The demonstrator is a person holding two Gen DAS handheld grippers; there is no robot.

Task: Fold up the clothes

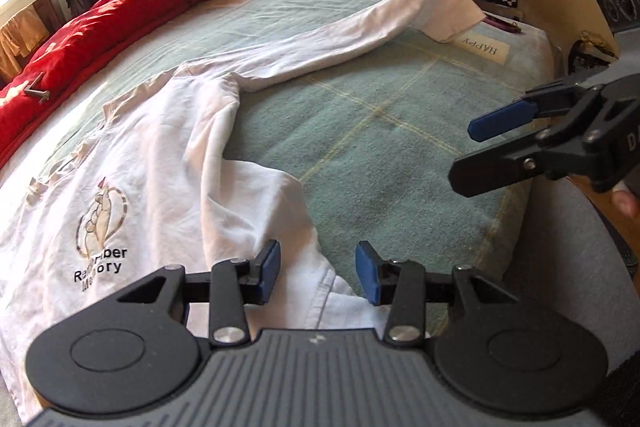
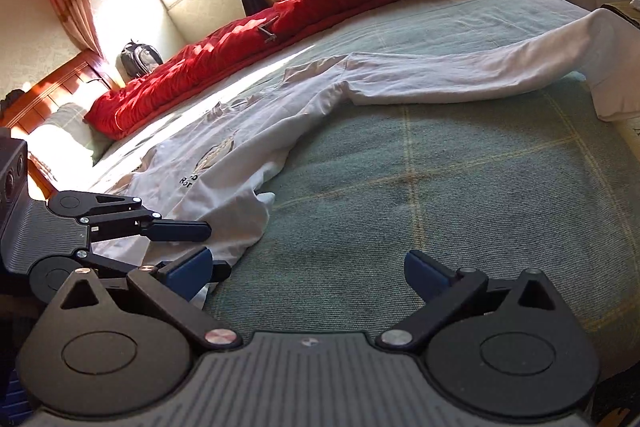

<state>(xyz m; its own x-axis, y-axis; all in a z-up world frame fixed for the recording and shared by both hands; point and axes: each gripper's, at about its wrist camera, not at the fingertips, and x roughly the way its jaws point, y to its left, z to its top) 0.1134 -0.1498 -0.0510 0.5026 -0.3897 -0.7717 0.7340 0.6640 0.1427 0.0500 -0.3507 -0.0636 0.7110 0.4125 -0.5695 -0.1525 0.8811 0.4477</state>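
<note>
One white long-sleeved cotton shirt (image 1: 160, 163) with a printed chest logo lies spread on the green checked bedspread (image 1: 380, 131), one sleeve stretched toward the far corner, beside one red quilt (image 1: 120, 15). Its logo text is partly lost in a crease. Two grippers show: the left gripper (image 1: 316, 273) hovers with jaws apart over the shirt's hem, and the right gripper (image 2: 308, 271) hangs spread wide over bare bedspread, holding nothing.

White shirt (image 1: 160, 163) lies spread on the green blanket (image 1: 380, 131), left gripper (image 1: 317, 273) parted above its hem

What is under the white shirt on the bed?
The white shirt lies on a green checked blanket, which shows all around it. Anything between shirt and blanket is covered, so I cannot tell.
</note>
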